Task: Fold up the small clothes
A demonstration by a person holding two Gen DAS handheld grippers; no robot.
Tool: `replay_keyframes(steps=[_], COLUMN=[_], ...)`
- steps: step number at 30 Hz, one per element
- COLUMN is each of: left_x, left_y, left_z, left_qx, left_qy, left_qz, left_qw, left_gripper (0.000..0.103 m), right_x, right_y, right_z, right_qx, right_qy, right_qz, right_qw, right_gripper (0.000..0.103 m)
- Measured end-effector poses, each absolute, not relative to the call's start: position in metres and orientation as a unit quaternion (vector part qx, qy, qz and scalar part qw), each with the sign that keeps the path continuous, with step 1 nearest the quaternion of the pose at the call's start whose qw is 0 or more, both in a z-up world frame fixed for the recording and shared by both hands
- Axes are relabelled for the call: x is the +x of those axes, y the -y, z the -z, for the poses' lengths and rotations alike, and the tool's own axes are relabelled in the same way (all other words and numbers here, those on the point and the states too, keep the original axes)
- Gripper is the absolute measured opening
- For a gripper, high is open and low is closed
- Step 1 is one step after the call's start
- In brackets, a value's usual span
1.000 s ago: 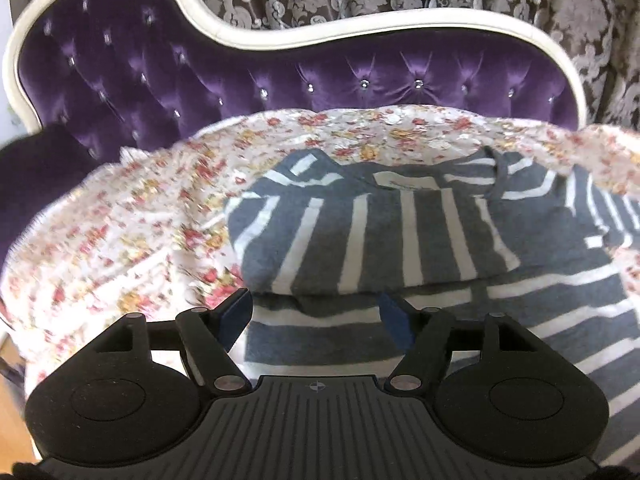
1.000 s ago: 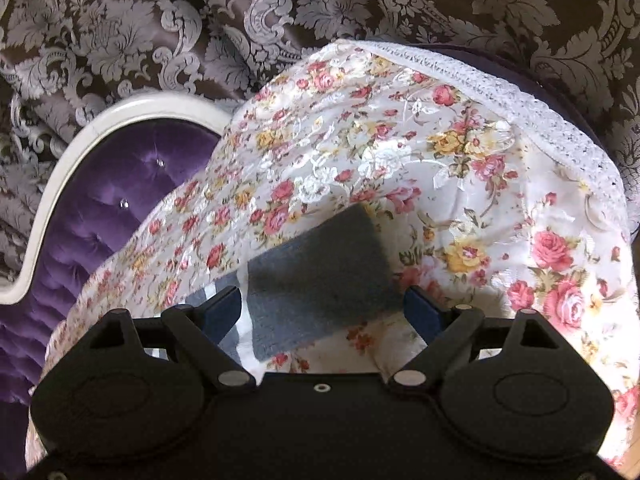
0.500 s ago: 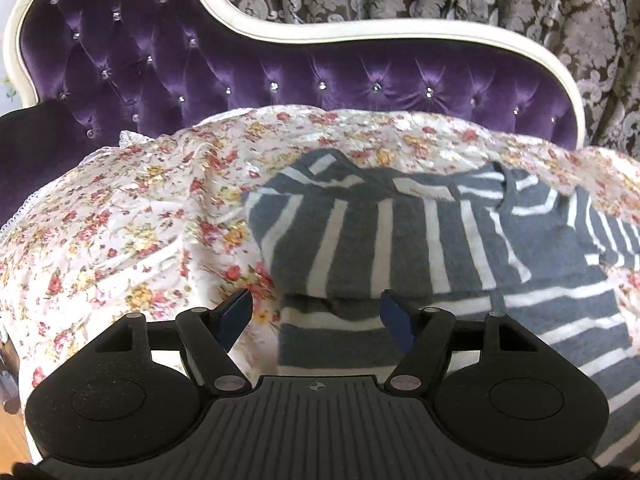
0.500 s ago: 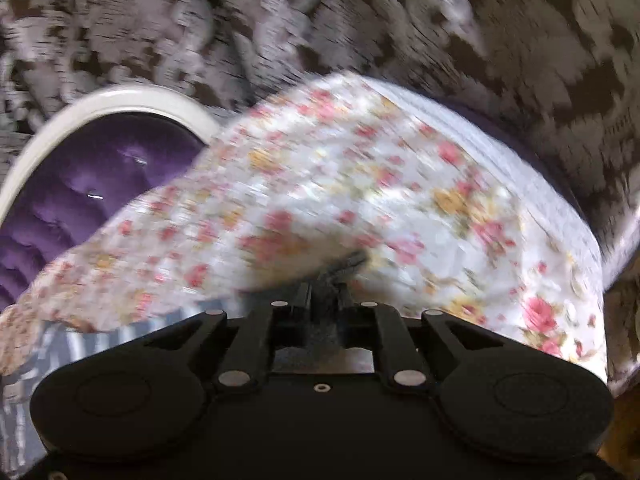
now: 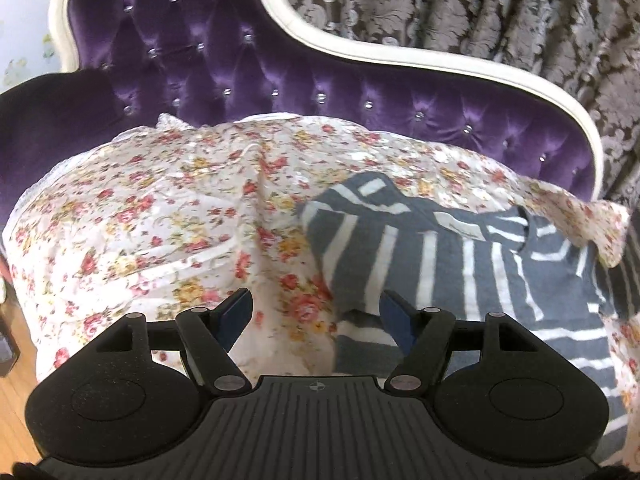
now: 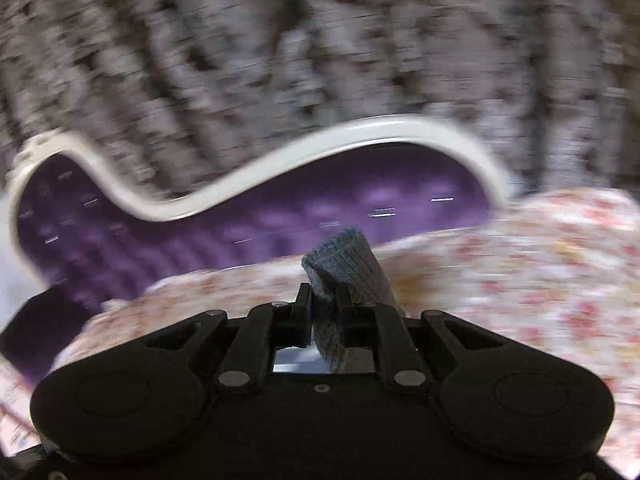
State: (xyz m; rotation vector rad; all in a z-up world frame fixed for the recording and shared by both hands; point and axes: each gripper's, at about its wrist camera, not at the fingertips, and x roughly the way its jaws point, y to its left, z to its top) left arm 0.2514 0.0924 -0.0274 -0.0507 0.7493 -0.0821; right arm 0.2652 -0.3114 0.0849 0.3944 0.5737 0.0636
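A grey sweater with white stripes (image 5: 448, 264) lies on the floral sheet (image 5: 160, 220), its left side folded over. My left gripper (image 5: 316, 312) is open and empty, held above the sheet at the sweater's left edge. My right gripper (image 6: 325, 300) is shut on a grey knit end of the sweater (image 6: 344, 264) and holds it lifted above the sheet. The right wrist view is blurred by motion.
A purple tufted sofa back with a white frame (image 5: 360, 56) rises behind the sheet; it also shows in the right wrist view (image 6: 280, 168). Patterned curtains (image 5: 500, 12) hang behind it. Wooden floor (image 5: 16, 396) shows at lower left.
My right gripper closed on the sweater's grey end and lifted it, swinging left. My left gripper stayed open and moved left, away from the sweater.
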Motion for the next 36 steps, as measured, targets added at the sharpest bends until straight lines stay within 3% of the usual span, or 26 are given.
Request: replay_keyframes(steps=[4, 13, 18, 19, 20, 22, 36], left_x=[0.253, 0.259, 0.261, 0.261, 0.262, 0.263, 0.269], left_y=[-0.108, -0.129, -0.132, -0.133, -0.133, -0.134, -0.089], left_z=[0.023, 0.022, 0.024, 0.024, 0.025, 0.026, 0.04], left_qx=[-0.048, -0.077, -0.08, -0.081, -0.082, -0.086, -0.041], left_qy=[-0.364, -0.368, -0.371, -0.371, -0.372, -0.374, -0.361], left_qz=[0.03, 0.012, 0.007, 0.006, 0.007, 0.01, 0.061], left_qw=[0.93, 0.927, 0.925, 0.925, 0.925, 0.924, 0.93], left_gripper=[0.069, 0.069, 0.069, 0.069, 0.069, 0.069, 0.069], right_x=[0.293, 0.334, 0.337, 0.335, 0.333, 0.33, 0.269], right_y=[0.244, 0.125, 0.098, 0.099, 0.101, 0.112, 0.297], right_z=[-0.077, -0.004, 0.032, 0.034, 0.034, 0.03, 0.05], right_qx=[0.174, 0.142, 0.163, 0.166, 0.168, 0.172, 0.23], right_qy=[-0.302, -0.372, -0.398, -0.395, -0.388, -0.371, -0.301], right_qz=[-0.104, -0.204, -0.249, -0.254, -0.258, -0.261, -0.028], right_qw=[0.931, 0.894, 0.868, 0.867, 0.869, 0.875, 0.925], right_gripper=[0.019, 0.019, 0.029, 0.032, 0.045, 0.062, 0.072])
